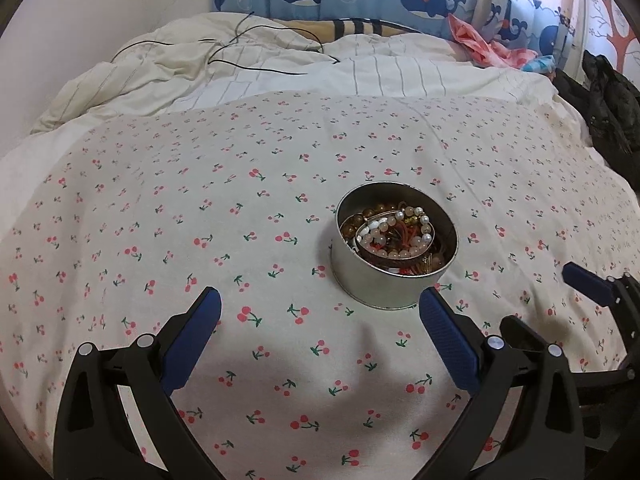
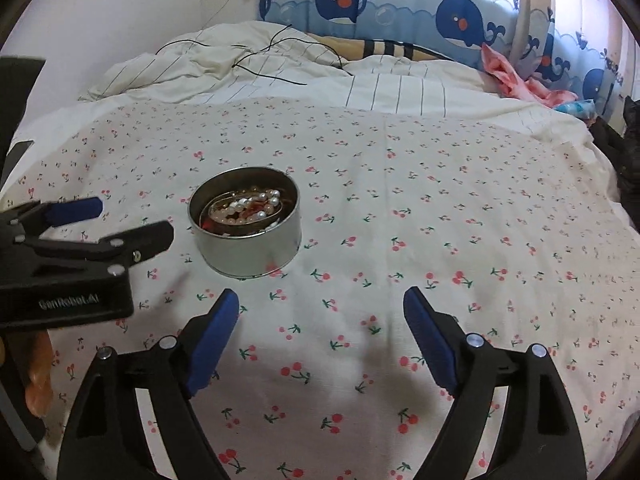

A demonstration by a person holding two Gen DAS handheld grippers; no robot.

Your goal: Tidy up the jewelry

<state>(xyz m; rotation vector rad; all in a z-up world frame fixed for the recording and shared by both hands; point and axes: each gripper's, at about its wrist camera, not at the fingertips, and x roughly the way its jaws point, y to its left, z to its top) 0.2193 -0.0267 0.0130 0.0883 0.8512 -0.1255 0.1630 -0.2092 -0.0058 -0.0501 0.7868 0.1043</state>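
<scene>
Soft daylight through curtain [image 2: 460,20]; faint shadows on bedsheet [image 2: 360,344]; fisheye-warped edges.

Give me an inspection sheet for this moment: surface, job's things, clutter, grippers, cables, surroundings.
Surface: cherry-print sheet on a bed.
Job's things: round metal tin, lidless, upright, holding a pearl bracelet and other beaded pieces.
Clutter: pink cloth; black garment at the right edge.
Grippers: left gripper open, empty; right gripper open, empty; both short of the tin.
Cables: black cord on the striped duvet.
Surroundings: whale-print curtain, white wall.
</scene>
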